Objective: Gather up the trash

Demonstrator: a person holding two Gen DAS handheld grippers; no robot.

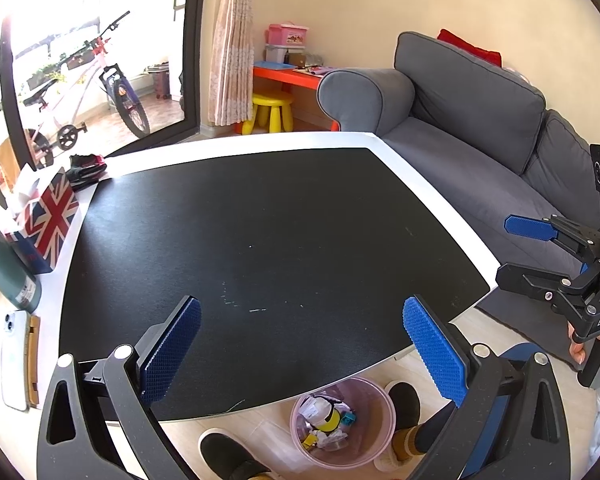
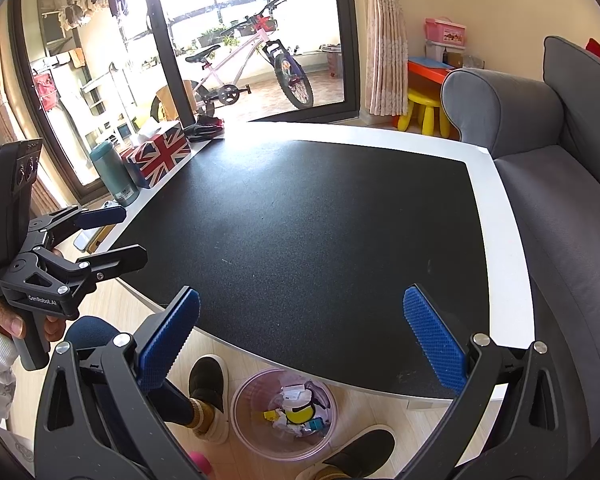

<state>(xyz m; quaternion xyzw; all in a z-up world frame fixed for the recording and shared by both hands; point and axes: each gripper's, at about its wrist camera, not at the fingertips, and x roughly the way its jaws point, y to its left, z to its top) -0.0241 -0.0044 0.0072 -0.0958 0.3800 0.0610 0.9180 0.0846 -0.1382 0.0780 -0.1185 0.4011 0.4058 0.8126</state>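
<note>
both jaws spread wide and empty, left gripper (image 1: 302,350) and right gripper (image 2: 302,344) over bare mat (image 1: 260,240); trash sits in bin (image 1: 374,452) on floor below near edge, between my feet, equally near both.

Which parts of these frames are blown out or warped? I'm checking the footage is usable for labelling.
Left wrist view: the balcony window is overexposed, and the table's white edge bows from fisheye distortion. Right wrist view: glare whitens the table's far edge; the black mat and trash bin stay sharp.
</note>
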